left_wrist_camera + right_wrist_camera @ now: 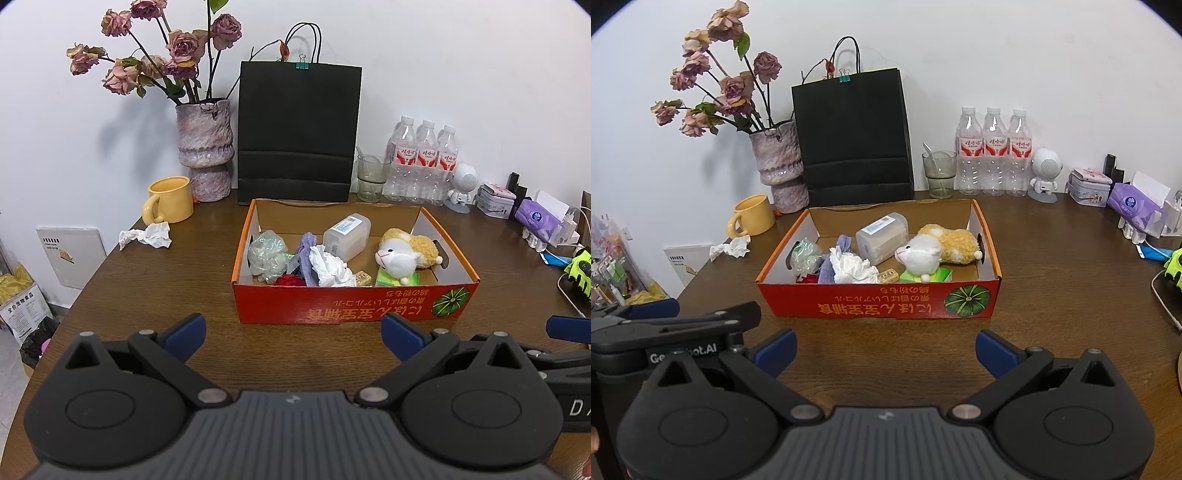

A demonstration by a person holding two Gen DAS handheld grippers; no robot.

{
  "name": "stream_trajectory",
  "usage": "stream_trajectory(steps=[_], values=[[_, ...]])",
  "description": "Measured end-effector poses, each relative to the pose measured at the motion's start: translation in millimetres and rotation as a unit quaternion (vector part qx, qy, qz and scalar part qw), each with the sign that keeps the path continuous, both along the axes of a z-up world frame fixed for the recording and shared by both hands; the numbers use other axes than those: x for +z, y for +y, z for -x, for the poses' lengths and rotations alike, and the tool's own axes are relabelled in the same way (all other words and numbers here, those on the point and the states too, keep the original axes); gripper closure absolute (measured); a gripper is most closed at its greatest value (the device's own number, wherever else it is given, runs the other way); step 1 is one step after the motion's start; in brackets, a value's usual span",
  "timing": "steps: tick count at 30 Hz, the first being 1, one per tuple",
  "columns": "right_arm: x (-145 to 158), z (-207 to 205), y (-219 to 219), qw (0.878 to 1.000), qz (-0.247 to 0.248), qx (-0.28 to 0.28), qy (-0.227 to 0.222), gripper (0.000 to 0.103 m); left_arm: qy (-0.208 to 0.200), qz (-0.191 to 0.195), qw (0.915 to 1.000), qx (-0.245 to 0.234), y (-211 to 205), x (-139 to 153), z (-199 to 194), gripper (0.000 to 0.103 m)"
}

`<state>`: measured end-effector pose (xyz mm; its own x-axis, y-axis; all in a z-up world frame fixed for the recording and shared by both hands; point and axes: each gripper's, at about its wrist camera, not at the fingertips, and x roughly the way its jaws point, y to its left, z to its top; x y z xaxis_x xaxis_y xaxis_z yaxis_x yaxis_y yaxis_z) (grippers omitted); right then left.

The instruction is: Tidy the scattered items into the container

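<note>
Left gripper (pixel 293 338): jaws stood wide, empty, over the worktop (pixel 177 280) just before the cardboard box (pixel 354 306).
Right gripper (pixel 885 349): jaws wide, empty, beside it.
Crumpled tissue (pixel 147 236): outside the box, to its left, near the yellow mug (pixel 170 199).
Box contents: plush sheep (pixel 402 254), plastic container (pixel 347 234), another tissue wad (pixel 330 267).

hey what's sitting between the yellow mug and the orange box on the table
A crumpled white tissue lies on the bare wood between the yellow mug and the orange box, close by the mug. Both wrist views show it.
</note>
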<state>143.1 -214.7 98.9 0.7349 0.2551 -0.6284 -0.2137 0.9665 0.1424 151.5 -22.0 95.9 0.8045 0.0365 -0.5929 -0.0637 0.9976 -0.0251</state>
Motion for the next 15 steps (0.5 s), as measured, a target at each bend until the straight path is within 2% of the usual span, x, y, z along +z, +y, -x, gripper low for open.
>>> stream_trajectory(steps=[15], values=[[-1.8, 0.3, 0.9, 1.000, 0.003, -0.004, 0.002, 0.000, 0.004, -0.002, 1.0000, -0.003, -1.9, -2.9, -1.4, 0.000]])
